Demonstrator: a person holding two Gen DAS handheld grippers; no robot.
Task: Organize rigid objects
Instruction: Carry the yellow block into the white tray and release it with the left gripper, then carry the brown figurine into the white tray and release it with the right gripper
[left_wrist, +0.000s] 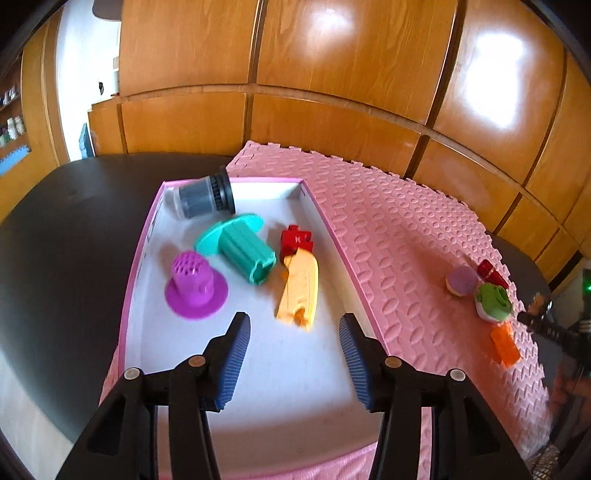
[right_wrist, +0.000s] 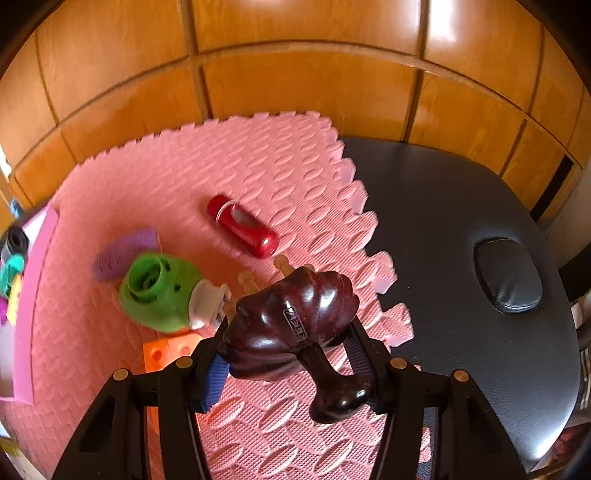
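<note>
My left gripper (left_wrist: 294, 325) is open and empty over the near part of a white box with a pink rim (left_wrist: 325, 218). In the box lie a purple strainer toy (left_wrist: 195, 286), a teal toy (left_wrist: 242, 245), a yellow banana-shaped toy (left_wrist: 301, 291), a red block (left_wrist: 295, 238) and a grey-black cylinder (left_wrist: 205, 194). My right gripper (right_wrist: 288, 332) is shut on a dark brown wooden massager (right_wrist: 295, 325) and holds it above the pink foam mat (right_wrist: 258, 170). On the mat lie a red bottle-shaped toy (right_wrist: 242, 226), a green toy (right_wrist: 162, 290), a purple disc (right_wrist: 123, 253) and an orange block (right_wrist: 166, 349).
The mat lies on a black padded table (right_wrist: 461, 206) with a dimple (right_wrist: 508, 278) at the right. Wooden panelled walls stand behind. The mat's loose toys also show in the left wrist view: green toy (left_wrist: 493, 301), orange block (left_wrist: 506, 345), purple disc (left_wrist: 461, 280).
</note>
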